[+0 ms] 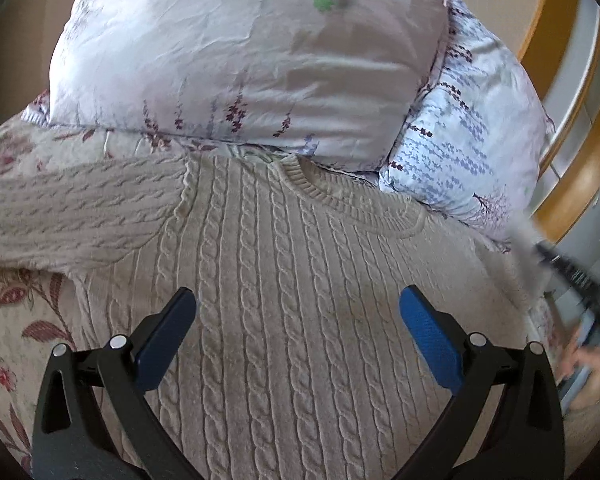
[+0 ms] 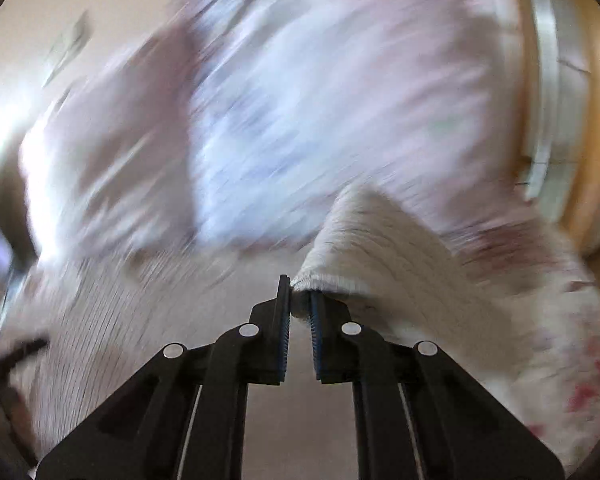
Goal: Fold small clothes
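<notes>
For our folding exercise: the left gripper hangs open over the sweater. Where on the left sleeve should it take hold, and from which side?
Judging by the left wrist view, the sweater lies flat, its left sleeve stretched sideways across the bedspread. Grip the sleeve near its outer end, coming from above at its lower edge, where the knit lies free to pinch. The left gripper is open.

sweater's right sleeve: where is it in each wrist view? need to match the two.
Left wrist view: only a blurred pale streak at the right edge, the sleeve lifted off the sweater.
Right wrist view: centre right, its ribbed cuff pinched in the right gripper.
Shared landmark: the floral pillows behind.
</notes>
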Demonstrator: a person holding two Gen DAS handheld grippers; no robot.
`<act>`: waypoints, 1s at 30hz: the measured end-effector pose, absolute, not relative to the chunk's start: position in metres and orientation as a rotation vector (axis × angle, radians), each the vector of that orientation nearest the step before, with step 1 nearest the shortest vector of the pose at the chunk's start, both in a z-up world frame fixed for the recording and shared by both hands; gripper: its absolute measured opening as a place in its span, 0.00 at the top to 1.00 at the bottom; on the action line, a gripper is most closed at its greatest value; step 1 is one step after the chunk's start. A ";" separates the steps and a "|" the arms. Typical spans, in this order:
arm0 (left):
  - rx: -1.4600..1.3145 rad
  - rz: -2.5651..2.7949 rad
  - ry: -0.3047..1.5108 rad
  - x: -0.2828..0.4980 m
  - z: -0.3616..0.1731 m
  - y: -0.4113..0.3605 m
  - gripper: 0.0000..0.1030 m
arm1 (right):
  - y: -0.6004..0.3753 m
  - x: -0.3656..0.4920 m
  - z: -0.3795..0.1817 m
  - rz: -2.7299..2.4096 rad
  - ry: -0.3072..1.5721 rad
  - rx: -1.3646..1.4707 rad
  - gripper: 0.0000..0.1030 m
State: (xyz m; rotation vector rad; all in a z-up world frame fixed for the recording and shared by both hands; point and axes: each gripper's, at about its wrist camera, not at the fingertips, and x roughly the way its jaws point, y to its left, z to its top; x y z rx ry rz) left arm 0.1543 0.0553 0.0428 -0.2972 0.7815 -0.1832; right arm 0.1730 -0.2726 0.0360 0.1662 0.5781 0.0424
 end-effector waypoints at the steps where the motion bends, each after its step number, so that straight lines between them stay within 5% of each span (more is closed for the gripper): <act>1: -0.299 -0.182 0.784 0.154 0.042 0.056 0.02 | -0.250 0.182 0.019 0.097 0.644 0.130 0.91; 5: -0.263 -0.182 0.768 0.148 0.047 0.059 0.02 | -0.216 0.196 -0.018 0.146 0.785 0.072 0.85; 8: -0.213 -0.188 0.750 0.143 0.054 0.061 0.02 | -0.232 0.188 -0.012 0.209 0.784 0.218 0.56; 9: -0.199 -0.194 0.748 0.143 0.057 0.061 0.02 | -0.247 0.184 -0.007 0.217 0.773 0.305 0.40; 10: -0.195 -0.197 0.747 0.143 0.059 0.063 0.02 | -0.255 0.176 -0.006 0.220 0.761 0.361 0.35; 15: -0.226 -0.221 0.734 0.151 0.066 0.073 0.02 | -0.337 0.162 -0.013 0.177 0.747 0.794 0.35; 20: -0.308 -0.244 0.721 0.158 0.062 0.084 0.02 | -0.384 0.155 -0.025 0.066 0.697 0.991 0.49; 25: -0.385 -0.280 0.746 0.162 0.052 0.093 0.02 | -0.386 0.163 -0.019 -0.100 0.671 0.853 0.82; 30: -0.420 -0.288 0.742 0.161 0.049 0.106 0.08 | -0.364 0.175 0.002 -0.186 0.650 0.635 0.92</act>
